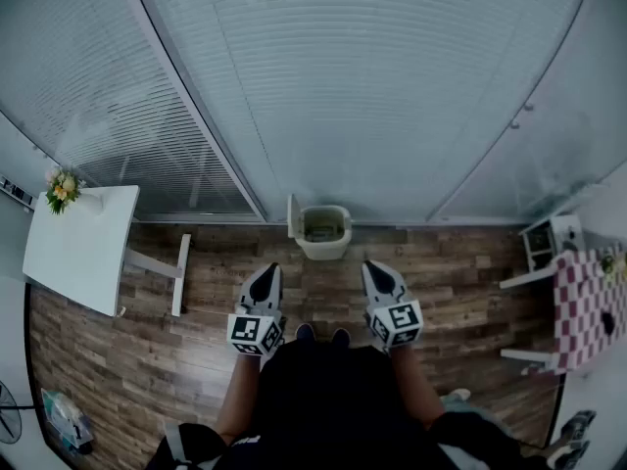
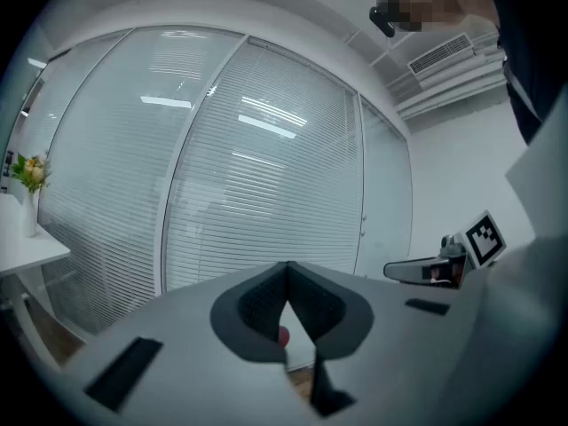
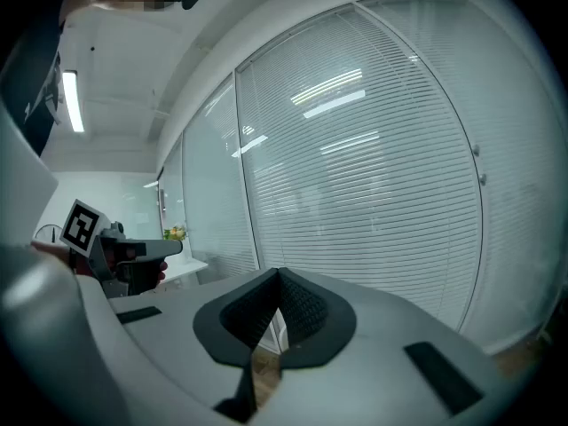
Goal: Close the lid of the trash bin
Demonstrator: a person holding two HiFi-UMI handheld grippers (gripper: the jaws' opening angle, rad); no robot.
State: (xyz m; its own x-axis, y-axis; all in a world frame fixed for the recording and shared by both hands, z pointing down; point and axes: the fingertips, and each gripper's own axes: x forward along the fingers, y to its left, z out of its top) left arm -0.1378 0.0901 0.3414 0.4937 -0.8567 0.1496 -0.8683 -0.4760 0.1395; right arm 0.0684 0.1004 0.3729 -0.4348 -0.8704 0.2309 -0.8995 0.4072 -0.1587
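Head view is showing the approach step, with the trash bin (image 1: pixel 325 235) sitting at frame centre and its lid (image 1: pixel 292 217) standing upright on its left edge. The left gripper (image 1: pixel 266 276) and right gripper (image 1: pixel 377 273) are hovering just below it, apart from it, both pinched together and empty. The next move is probably calling for a reach forward to tip the lid rightward.

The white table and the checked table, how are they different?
The white table has a plain white top; the checked table has a top of pink-and-white squares. The white table stands at the left; the checked table is cut off at the right edge. Flowers sit on the white table's far corner; what is on the checked table is too small to tell. Both stand on the wooden floor.
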